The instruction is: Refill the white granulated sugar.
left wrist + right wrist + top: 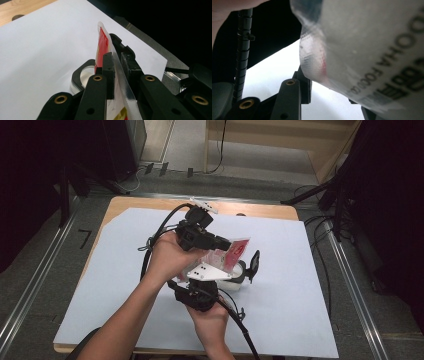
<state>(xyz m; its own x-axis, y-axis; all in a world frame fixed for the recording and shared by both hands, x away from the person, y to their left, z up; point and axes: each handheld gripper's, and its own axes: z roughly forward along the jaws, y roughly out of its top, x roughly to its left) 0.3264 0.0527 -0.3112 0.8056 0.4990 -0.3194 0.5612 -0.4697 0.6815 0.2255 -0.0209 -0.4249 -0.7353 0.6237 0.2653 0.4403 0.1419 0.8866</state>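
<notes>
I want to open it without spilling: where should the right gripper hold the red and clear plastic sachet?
Grip the flat sealed edge strip of the red and clear plastic sachet, coming from the side opposite the left gripper, whose jaws already clamp that thin edge. The sachet stands on edge above the round black-rimmed container, so its flat faces are free.

Printed clear packet (372, 50) close over right claw (329, 100); white sheet (274, 67) below.

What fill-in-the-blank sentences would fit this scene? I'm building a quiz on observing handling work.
1. The left gripper is shut on the edge of a red and clear ____.
2. The table is covered by a ____ sheet.
3. Under the packet stands a small ____-rimmed container.

Missing words: packet; white; black
</notes>
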